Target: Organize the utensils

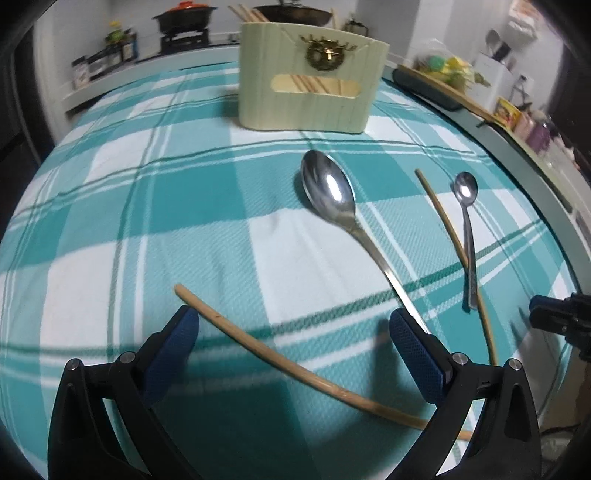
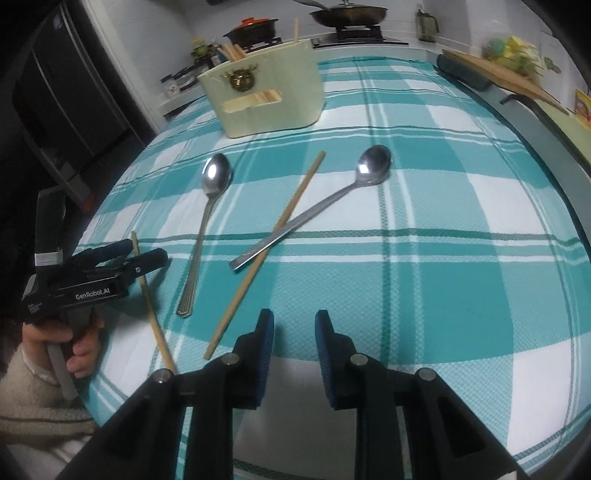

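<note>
A cream utensil holder (image 1: 312,77) with chopsticks in it stands at the far side of the teal checked cloth; it also shows in the right wrist view (image 2: 266,99). My left gripper (image 1: 293,332) is open wide, low over a wooden chopstick (image 1: 280,360) that lies between its fingers. A large spoon (image 1: 332,195) lies just ahead, its handle by the right finger. A second chopstick (image 1: 454,240) and a small spoon (image 1: 466,206) cross further right. My right gripper (image 2: 294,332) is open and empty, near the table's front edge, behind the crossed chopstick (image 2: 266,254) and spoon (image 2: 325,203).
Stove with pots (image 2: 347,16) stands behind the table. A cutting board (image 2: 506,79) with bagged items lies at the right. The table's rim (image 1: 517,155) curves along the right. In the right wrist view the left gripper (image 2: 122,258) sits at the left edge over its chopstick.
</note>
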A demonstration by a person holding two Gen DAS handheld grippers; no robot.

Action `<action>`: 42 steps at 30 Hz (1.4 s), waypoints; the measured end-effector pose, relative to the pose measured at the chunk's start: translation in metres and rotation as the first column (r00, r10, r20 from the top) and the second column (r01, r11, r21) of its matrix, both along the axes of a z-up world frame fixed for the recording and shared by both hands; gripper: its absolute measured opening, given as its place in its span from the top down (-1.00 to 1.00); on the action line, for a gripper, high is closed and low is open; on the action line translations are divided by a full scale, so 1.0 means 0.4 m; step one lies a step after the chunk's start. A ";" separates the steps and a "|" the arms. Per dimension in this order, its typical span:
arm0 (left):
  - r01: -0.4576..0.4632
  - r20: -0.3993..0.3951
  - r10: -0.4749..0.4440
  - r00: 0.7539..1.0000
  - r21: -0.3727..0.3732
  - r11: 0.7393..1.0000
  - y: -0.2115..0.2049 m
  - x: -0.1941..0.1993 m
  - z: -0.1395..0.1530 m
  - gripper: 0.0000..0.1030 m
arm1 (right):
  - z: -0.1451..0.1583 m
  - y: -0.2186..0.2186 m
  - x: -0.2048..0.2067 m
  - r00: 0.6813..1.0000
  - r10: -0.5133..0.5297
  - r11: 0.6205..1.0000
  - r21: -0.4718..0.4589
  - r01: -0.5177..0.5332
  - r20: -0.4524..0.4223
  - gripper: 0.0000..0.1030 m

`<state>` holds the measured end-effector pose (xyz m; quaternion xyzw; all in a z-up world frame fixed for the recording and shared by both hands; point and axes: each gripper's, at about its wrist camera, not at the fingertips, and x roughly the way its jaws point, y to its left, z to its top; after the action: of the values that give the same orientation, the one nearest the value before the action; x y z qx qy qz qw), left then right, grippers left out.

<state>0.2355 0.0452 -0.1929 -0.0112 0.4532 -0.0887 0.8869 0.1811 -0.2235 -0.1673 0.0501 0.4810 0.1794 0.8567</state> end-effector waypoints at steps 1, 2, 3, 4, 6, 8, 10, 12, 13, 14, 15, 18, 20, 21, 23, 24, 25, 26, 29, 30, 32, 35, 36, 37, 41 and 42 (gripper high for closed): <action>0.015 -0.001 -0.015 1.000 0.031 0.999 -0.001 0.023 -0.004 -0.98 | -0.003 -0.009 0.005 1.000 -0.020 1.000 0.012 0.020 -0.006 0.52; 0.021 -0.002 -0.021 1.000 0.042 0.999 0.001 0.038 -0.002 -0.98 | -0.004 -0.019 0.001 0.999 -0.032 0.999 0.017 0.033 -0.006 0.52; 0.018 -0.014 -0.017 1.000 0.036 0.999 0.008 0.049 0.001 -0.97 | -0.009 -0.021 0.005 0.999 -0.044 0.999 0.008 0.044 -0.003 0.52; 0.010 -0.026 -0.009 1.000 0.034 0.999 0.015 0.053 0.003 -0.97 | -0.012 -0.026 0.011 0.998 -0.061 0.998 -0.010 0.061 0.000 0.51; 0.010 -0.041 -0.007 0.999 0.053 0.999 0.022 0.047 0.005 -0.97 | -0.016 -0.022 0.027 0.996 -0.087 0.996 -0.025 0.087 -0.003 0.52; 0.006 -0.053 -0.001 0.999 0.096 0.995 0.021 0.034 0.000 -0.98 | -0.005 -0.041 0.035 0.995 -0.104 0.994 -0.029 0.104 0.010 0.51; -0.023 -0.066 0.030 0.997 0.112 0.993 0.027 0.020 0.001 -0.99 | -0.003 -0.047 0.049 0.994 -0.108 0.993 -0.053 0.109 0.024 0.49; -0.047 -0.073 0.056 0.996 0.114 0.992 0.037 0.009 0.003 -0.99 | -0.009 -0.048 0.055 0.995 -0.095 0.992 -0.077 0.096 0.015 0.48; -0.065 -0.072 0.074 0.995 0.118 0.991 0.045 0.005 0.003 -0.99 | -0.014 -0.040 0.053 0.998 -0.069 0.994 -0.086 0.069 0.005 0.47; -0.081 -0.072 0.091 0.993 0.120 0.989 0.051 0.002 0.003 -0.99 | -0.020 -0.029 0.047 0.999 -0.035 0.995 -0.097 0.035 -0.003 0.47; -0.093 -0.072 0.103 0.992 0.121 0.988 0.058 -0.002 0.003 -0.99 | -0.025 -0.012 0.034 1.000 0.001 0.993 -0.120 -0.002 -0.010 0.47; -0.111 -0.063 0.121 0.991 0.138 0.984 0.069 -0.016 0.004 -0.99 | -0.027 0.037 -0.024 0.996 0.080 0.977 -0.202 -0.074 0.025 0.47; -0.107 -0.063 0.116 0.991 0.140 0.984 0.075 -0.020 0.003 -0.99 | -0.027 0.063 -0.054 0.993 0.111 0.971 -0.218 -0.100 0.036 0.47; -0.104 -0.063 0.114 0.992 0.144 0.984 0.081 -0.021 0.003 -0.99 | -0.029 0.077 -0.066 0.992 0.122 0.969 -0.221 -0.111 0.038 0.47; -0.108 -0.061 0.119 0.991 0.162 0.981 0.094 -0.019 0.006 -0.99 | -0.032 0.099 -0.082 0.989 0.138 0.964 -0.238 -0.122 0.051 0.47; -0.115 -0.060 0.127 0.990 0.177 0.977 0.103 -0.018 0.008 -0.99 | -0.033 0.107 -0.085 0.988 0.141 0.960 -0.250 -0.123 0.059 0.47; -0.123 -0.057 0.137 0.989 0.194 0.973 0.115 -0.018 0.013 -0.98 | -0.032 0.110 -0.085 0.988 0.141 0.960 -0.254 -0.121 0.061 0.47; -0.134 -0.051 0.148 0.988 0.210 0.968 0.125 -0.020 0.019 -0.97 | -0.028 0.108 -0.083 0.989 0.138 0.960 -0.253 -0.118 0.061 0.47; -0.190 -0.016 0.197 0.980 0.205 0.960 0.167 -0.037 0.056 -0.97 | -0.004 0.076 -0.067 0.991 0.096 0.964 -0.258 -0.070 0.092 0.49; -0.209 -0.008 0.213 0.977 0.172 0.963 0.181 -0.044 0.073 -0.97 | 0.010 0.057 -0.056 0.992 0.066 0.966 -0.257 -0.037 0.108 0.49; -0.233 0.002 0.234 0.972 0.106 0.967 0.198 -0.053 0.100 -0.97 | 0.036 0.012 -0.017 0.992 -0.015 0.974 -0.225 0.042 0.122 0.49; -0.245 0.010 0.245 0.970 0.036 0.969 0.188 -0.049 0.130 -0.97 | 0.056 -0.049 0.059 0.985 -0.133 0.982 -0.124 0.146 0.108 0.48; -0.237 0.008 0.237 0.971 0.023 0.971 0.176 -0.044 0.135 -0.97 | 0.054 -0.057 0.086 0.985 -0.149 0.982 -0.107 0.158 0.092 0.48; -0.221 0.005 0.221 0.975 0.009 0.975 0.158 -0.038 0.140 -0.97 | 0.054 -0.060 0.109 0.984 -0.156 0.983 -0.081 0.163 0.089 0.48; -0.156 0.006 0.156 0.988 0.023 0.988 0.076 -0.012 0.147 -0.97 | 0.034 -0.036 0.192 0.986 -0.164 0.986 -0.019 0.165 0.026 0.47; -0.144 0.010 0.144 0.990 0.041 0.989 0.054 -0.004 0.146 -0.97 | 0.024 -0.024 0.213 0.987 -0.160 0.987 0.000 0.160 0.013 0.47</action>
<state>0.2337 0.0669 -0.1345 -0.0252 0.4496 -0.0152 0.8927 0.2664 -0.2331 -0.1577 0.0872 0.4700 0.1101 0.8714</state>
